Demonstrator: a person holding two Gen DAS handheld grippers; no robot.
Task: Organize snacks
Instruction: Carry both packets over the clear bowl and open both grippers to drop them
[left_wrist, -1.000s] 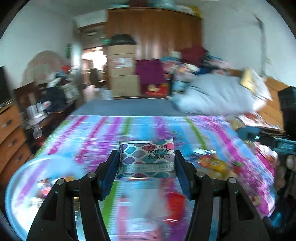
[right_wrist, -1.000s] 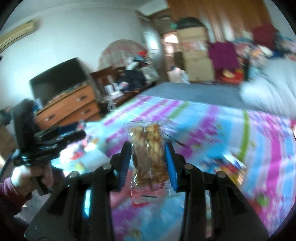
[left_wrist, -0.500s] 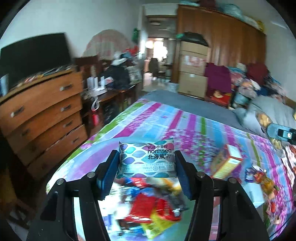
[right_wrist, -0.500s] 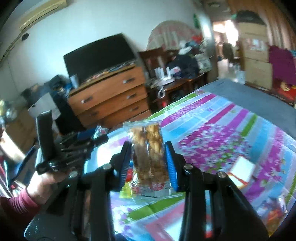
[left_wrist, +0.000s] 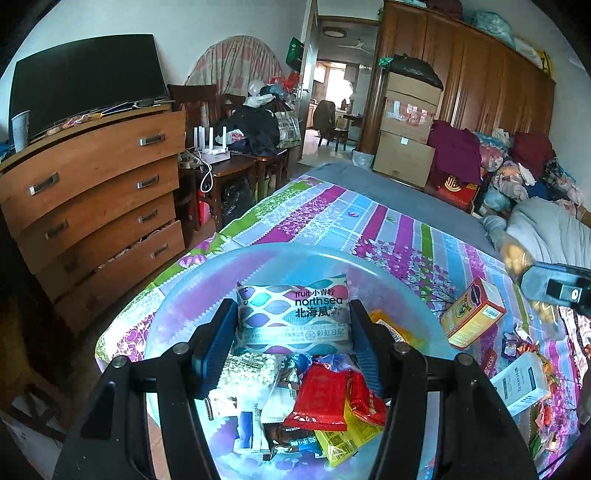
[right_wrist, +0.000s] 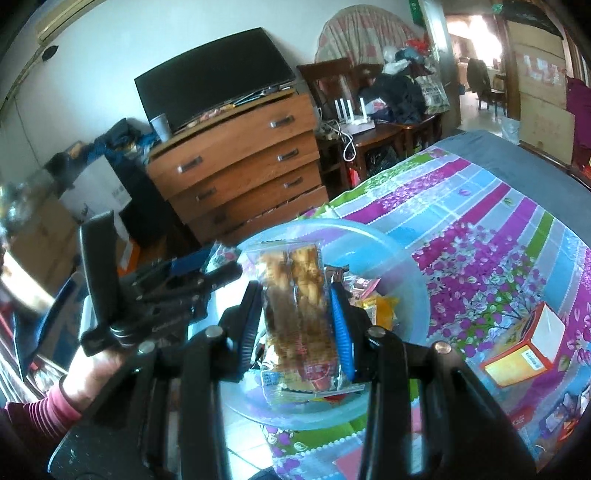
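Observation:
My left gripper (left_wrist: 293, 334) is shut on a white and teal northsea snack packet (left_wrist: 293, 317), held above a pale blue plastic basin (left_wrist: 221, 269) that holds several wrapped snacks, among them a red packet (left_wrist: 321, 397). My right gripper (right_wrist: 295, 317) is shut on a clear pack of fried twists (right_wrist: 297, 314), upright between the blue pads, over the same basin (right_wrist: 369, 236). In the right wrist view the left gripper (right_wrist: 218, 275) shows at the left, in a hand with a pink sleeve. The right gripper's tip with its pack (left_wrist: 517, 258) shows at the right edge of the left wrist view.
The basin sits at the corner of a bed with a striped floral cover (left_wrist: 388, 229). An orange and red box (left_wrist: 472, 314), a white box (left_wrist: 521, 384) and loose snacks lie to the right. A wooden chest of drawers (left_wrist: 96, 192) with a television stands left of the bed.
Both grippers swung left across the bed with their packets still held. The basin of snacks, at the lower left before, now lies right under both.

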